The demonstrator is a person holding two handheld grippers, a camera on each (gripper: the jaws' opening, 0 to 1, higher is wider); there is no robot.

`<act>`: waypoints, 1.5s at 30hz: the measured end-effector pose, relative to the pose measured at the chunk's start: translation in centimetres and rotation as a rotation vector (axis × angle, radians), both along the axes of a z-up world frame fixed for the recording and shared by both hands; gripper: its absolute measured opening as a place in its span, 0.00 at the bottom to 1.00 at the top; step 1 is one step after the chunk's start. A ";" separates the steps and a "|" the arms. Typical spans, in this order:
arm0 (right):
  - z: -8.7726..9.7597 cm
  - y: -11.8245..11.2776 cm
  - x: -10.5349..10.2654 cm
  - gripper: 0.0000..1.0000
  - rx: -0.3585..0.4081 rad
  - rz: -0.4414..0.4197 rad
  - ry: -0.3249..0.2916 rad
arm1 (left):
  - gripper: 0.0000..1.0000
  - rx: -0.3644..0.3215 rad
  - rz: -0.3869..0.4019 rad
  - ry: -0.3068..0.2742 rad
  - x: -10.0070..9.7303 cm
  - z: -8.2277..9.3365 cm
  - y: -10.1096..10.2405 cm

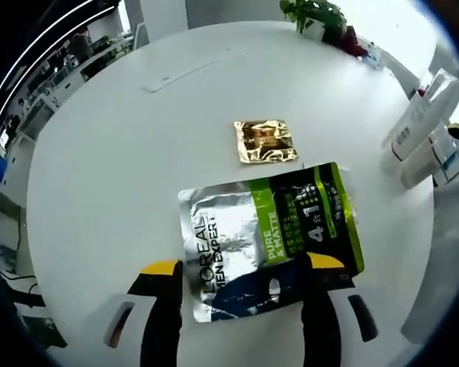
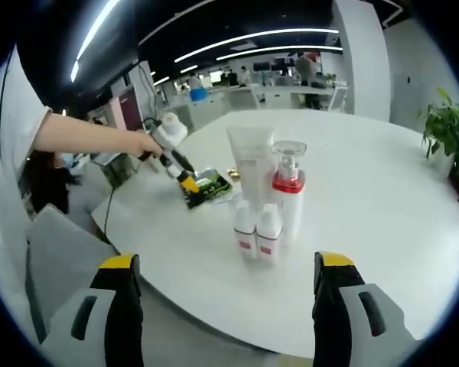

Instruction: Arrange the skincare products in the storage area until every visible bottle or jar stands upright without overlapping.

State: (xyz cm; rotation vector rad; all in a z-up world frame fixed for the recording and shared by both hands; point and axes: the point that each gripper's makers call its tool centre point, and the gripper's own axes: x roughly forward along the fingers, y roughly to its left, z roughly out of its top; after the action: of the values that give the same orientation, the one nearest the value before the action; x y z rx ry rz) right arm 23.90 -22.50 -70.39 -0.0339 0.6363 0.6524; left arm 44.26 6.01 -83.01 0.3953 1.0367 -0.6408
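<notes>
A silver, green and black L'Oreal sachet (image 1: pixel 268 237) lies flat on the white round table (image 1: pixel 115 176). My left gripper (image 1: pixel 243 265) is open, its yellow-tipped jaws standing either side of the sachet's near end. A gold foil sachet (image 1: pixel 265 141) lies just beyond it. In the right gripper view, two small white bottles (image 2: pixel 256 229) with red bands, a clear pump bottle (image 2: pixel 288 191) and a white tube (image 2: pixel 250 160) stand upright in a tight group. My right gripper (image 2: pixel 227 262) hangs open at the table's near edge, short of the group. The left gripper (image 2: pixel 185 182) shows there over the sachet (image 2: pixel 210 187).
White bottles (image 1: pixel 417 126) stand at the table's right edge in the left gripper view. A potted plant (image 1: pixel 321 19) sits at the far side, and also shows as the plant (image 2: pixel 447 130). A grey chair (image 2: pixel 61 252) stands by the table's edge. A person's hand (image 2: pixel 138 141) holds the left gripper.
</notes>
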 end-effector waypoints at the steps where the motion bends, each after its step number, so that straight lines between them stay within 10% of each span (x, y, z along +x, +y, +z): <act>1: 0.0 0.0 0.0 0.93 0.000 0.000 0.001 | 0.62 0.000 0.007 0.003 0.2 -0.2 0.1; 21: -0.1 0.0 0.0 0.93 -0.008 -0.002 0.001 | 0.32 0.029 -0.001 -0.068 1.1 0.7 1.0; 23: -0.1 0.0 0.0 0.93 -0.009 -0.001 0.001 | 0.04 0.106 -0.030 -0.133 2.0 1.2 2.0; 25: -0.1 -0.1 0.0 0.93 -0.011 -0.001 0.001 | 0.05 0.051 -0.037 -0.048 0.8 -0.5 0.8; 45: -0.1 0.0 0.0 0.93 -0.007 0.002 0.000 | 0.03 -0.025 -0.005 -0.057 0.7 0.7 -0.1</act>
State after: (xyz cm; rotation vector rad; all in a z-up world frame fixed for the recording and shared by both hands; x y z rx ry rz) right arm 23.89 -22.53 -70.49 -0.0415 0.6387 0.6525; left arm 44.95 5.87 -82.30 0.3921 0.9731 -0.6433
